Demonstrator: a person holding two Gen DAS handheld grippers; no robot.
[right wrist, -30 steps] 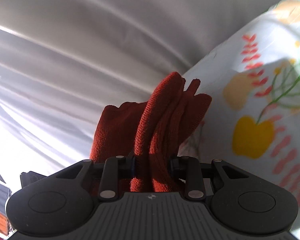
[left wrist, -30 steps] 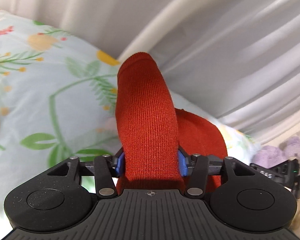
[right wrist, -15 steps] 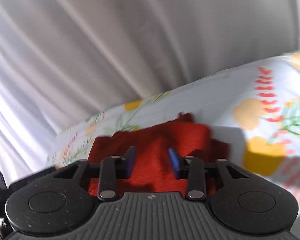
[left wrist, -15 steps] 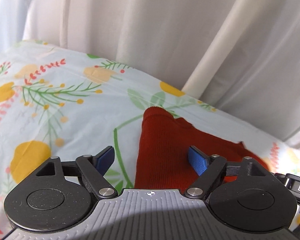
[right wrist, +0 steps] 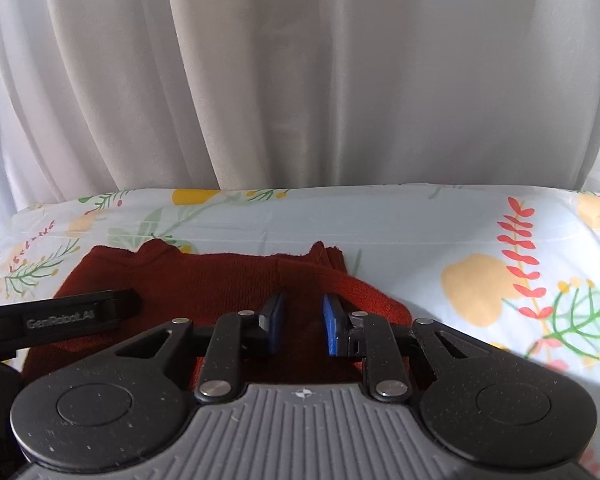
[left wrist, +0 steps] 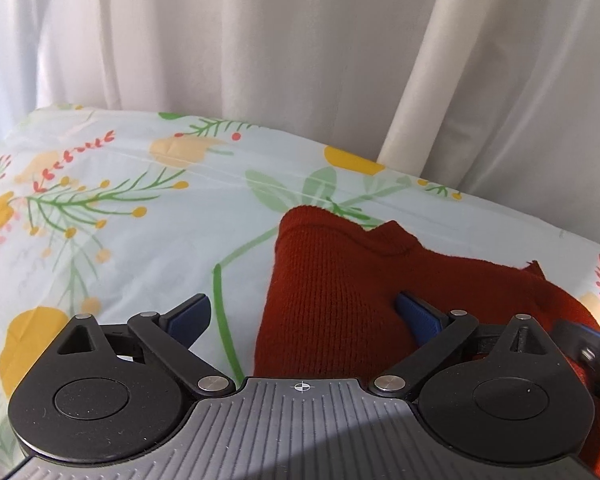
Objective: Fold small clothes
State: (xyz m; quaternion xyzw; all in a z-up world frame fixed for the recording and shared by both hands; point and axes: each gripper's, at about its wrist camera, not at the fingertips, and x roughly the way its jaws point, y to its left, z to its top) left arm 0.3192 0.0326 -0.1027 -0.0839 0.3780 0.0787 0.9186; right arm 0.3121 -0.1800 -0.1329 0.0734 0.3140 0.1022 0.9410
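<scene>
Rust-red ribbed knit garment [left wrist: 340, 280] lies folded on the floral sheet [left wrist: 140, 240], both grippers' jaws spread, gripping nothing.

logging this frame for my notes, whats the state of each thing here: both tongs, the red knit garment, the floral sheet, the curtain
left tongs: open wide, holding nothing
right tongs: open, narrower gap, holding nothing
red knit garment: lying flat on the sheet, folded over, not gripped
floral sheet: spread out under the garment, creased
white curtain: drawn shut, hanging in pleats behind the sheet
</scene>
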